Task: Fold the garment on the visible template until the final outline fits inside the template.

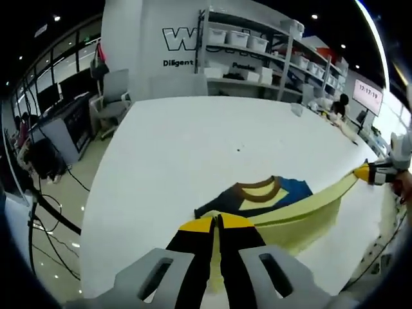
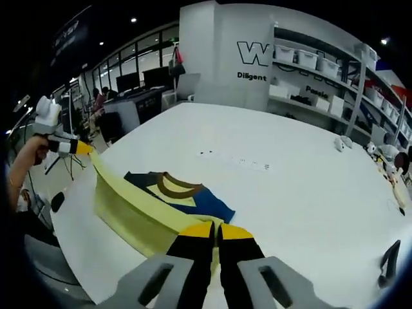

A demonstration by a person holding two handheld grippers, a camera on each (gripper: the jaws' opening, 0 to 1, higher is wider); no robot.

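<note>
Both claws are closed on the yellow hem of the T-shirt: the left claw pinches one corner and the right claw the other, so the hem is stretched taut between them and lifted off the white surface. The blue shoulders and brown collar lie flat on the surface ahead of both claws, so the fold probably runs forward, with neither hand clearly nearer. I cannot make out a template outline.
</note>
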